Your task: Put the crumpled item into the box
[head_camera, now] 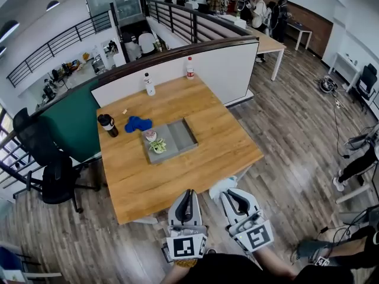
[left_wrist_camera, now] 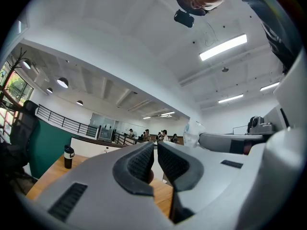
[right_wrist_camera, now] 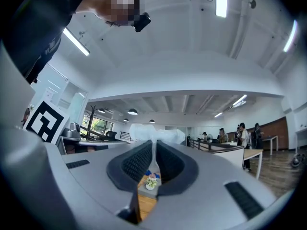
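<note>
The crumpled item (head_camera: 221, 186) was a pale, translucent wad of thin film, puckered and bunched. It was pinched in the right hand-held gripper (head_camera: 228, 195). In the right gripper view its ribbed dark pads were clamped on a thin neck of the wad (right_wrist_camera: 156, 133), which billowed out past the tips of the gripper (right_wrist_camera: 154, 145). In the head view the wad hung at the near edge of the counter (head_camera: 201, 108), a square top of warm, grained wood.

The left hand-held gripper (head_camera: 188, 194) sat just beside it at 9 o'clock. Its jaws were drawn almost together with only a slit between them and nothing in it (left_wrist_camera: 156, 148).

The box (head_camera: 180, 134), a shallow grey rectangular tray with low walls, lay at 11 o'clock from the wad, well apart from it. A small potted plant (head_camera: 158, 146) stood in its near left corner. Bare wood ran from the counter's near edge up to the box. A blue crumpled cloth (head_camera: 137, 123) and a black mug (head_camera: 108, 125) lay at 10 o'clock of the box. Two white bottles (head_camera: 148, 84) stood along the far edge against a white partition. Open plank floor spread at 3 o'clock.
</note>
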A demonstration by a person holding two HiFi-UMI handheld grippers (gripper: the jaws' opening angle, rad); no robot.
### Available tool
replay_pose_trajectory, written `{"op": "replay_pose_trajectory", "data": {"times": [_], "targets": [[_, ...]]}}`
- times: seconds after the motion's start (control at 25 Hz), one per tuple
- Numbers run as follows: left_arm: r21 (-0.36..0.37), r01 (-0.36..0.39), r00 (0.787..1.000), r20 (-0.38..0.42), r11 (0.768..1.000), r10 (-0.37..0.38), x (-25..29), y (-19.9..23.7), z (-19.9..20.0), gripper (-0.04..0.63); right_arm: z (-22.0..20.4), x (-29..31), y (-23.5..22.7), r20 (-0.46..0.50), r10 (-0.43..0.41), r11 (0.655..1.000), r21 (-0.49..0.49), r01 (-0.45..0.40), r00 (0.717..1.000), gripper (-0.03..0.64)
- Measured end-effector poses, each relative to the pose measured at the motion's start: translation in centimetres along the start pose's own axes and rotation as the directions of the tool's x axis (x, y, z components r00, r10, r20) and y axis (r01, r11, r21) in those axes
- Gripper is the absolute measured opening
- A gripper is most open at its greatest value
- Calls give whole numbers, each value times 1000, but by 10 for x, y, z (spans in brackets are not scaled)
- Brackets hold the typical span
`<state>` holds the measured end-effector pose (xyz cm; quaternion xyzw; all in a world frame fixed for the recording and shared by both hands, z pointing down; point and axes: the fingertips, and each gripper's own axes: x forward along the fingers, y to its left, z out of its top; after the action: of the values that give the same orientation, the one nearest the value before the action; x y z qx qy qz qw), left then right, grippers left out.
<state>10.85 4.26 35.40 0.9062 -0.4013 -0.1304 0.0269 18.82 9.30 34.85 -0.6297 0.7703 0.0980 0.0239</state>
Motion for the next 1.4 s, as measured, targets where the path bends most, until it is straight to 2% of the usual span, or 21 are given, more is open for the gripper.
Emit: {"op": "replay_pose_trajectory", "data": {"times": [0.08, 0.32, 0.6, 0.76, 0.92, 1.4], "targets": [[1, -8, 1000, 0, 1000, 8, 8, 8, 1, 41, 3, 14, -5, 17, 1, 1000, -8, -1, 1000, 35], [6, -35, 999, -13, 999, 35, 29, 33, 2, 41, -12, 47, -11, -48, 35, 999, 17, -34, 998, 35], [11, -31, 1000, -5, 999, 31, 56, 54, 6, 41, 0, 84, -22, 18, 19, 1000, -7, -19, 1000, 35], [1, -26, 1000, 6, 1000, 26, 72, 64, 7, 41, -8, 99, -26, -19, 29, 1000, -7, -29, 999, 35], [-1, -15, 1000, 18, 1000, 15, 86, 73, 8, 41, 1, 118, -31, 24, 19, 999, -30, -18, 1000, 34], [-22, -29, 999, 23, 999, 30, 118, 119, 8, 41, -3, 177, -27, 38, 55, 998, -45, -54, 998, 35]]}}
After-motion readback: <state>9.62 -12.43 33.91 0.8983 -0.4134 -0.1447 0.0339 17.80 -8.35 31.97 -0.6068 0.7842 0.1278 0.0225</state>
